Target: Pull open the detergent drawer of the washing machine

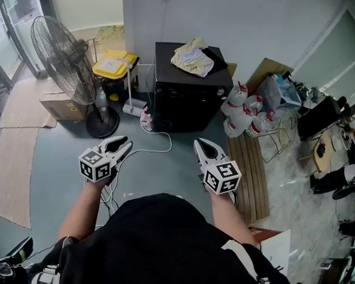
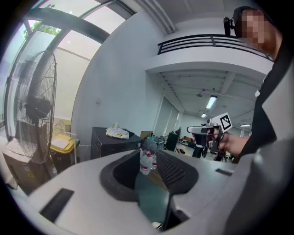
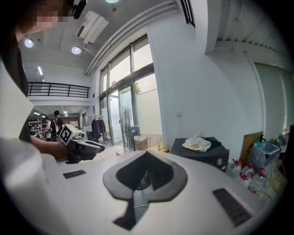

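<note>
The black washing machine (image 1: 189,100) stands against the far wall with a crumpled yellowish cloth (image 1: 193,56) on its lid; I cannot make out its detergent drawer from here. It also shows in the left gripper view as the washing machine (image 2: 112,143) and in the right gripper view as the washing machine (image 3: 204,153). My left gripper (image 1: 124,142) is held in the air well short of the machine, open with nothing between its jaws. My right gripper (image 1: 201,143) is level with it to the right, shut and empty.
A pedestal fan (image 1: 65,59) and a yellow-lidded bin (image 1: 113,65) stand left of the machine. Several plastic bottles (image 1: 245,112) and a wooden slat mat (image 1: 253,173) lie to its right. A white cable (image 1: 150,150) trails over the floor. Flattened cardboard (image 1: 14,158) lies at far left.
</note>
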### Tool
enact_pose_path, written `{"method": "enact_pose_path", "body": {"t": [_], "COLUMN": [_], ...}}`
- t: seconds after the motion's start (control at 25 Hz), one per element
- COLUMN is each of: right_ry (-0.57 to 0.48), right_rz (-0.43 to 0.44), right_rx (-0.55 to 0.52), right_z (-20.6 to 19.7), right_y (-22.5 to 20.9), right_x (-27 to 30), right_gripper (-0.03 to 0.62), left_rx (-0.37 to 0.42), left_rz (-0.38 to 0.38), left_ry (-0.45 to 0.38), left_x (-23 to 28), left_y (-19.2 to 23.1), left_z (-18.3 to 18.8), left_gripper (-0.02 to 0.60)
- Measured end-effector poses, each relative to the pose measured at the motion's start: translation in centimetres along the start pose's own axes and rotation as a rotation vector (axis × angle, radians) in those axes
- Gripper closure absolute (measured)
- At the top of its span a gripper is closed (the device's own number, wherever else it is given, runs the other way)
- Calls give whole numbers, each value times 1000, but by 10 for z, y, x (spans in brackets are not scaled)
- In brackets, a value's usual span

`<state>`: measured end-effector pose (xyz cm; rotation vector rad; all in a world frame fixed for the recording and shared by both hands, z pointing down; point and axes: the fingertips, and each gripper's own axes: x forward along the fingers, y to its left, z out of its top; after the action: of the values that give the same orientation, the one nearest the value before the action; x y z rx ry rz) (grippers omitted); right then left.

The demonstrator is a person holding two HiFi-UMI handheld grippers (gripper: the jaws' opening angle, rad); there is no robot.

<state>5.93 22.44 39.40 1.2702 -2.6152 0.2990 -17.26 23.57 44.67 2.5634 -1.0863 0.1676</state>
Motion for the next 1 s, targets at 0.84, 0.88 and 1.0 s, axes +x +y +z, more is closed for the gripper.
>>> {"method": "enact_pose_path", "body": {"t": [0.84, 0.88, 1.0], "right_ry": [-23, -21, -27], "right_rz": [56, 56, 52], "right_rx": [20, 22, 35], "right_z": [2, 1, -2], "right_y": [21, 20, 9], "right_x": [2, 3, 5], "right_gripper": [360, 356, 353], "left_rx": [-6, -9, -10], "left_rz": [6, 9, 15], "left_ry": [31, 33, 38], "left_x": [-4, -3, 3], "left_y": [18, 18, 18], "left_z": [-1, -2, -4], "left_gripper": [396, 396, 396]}}
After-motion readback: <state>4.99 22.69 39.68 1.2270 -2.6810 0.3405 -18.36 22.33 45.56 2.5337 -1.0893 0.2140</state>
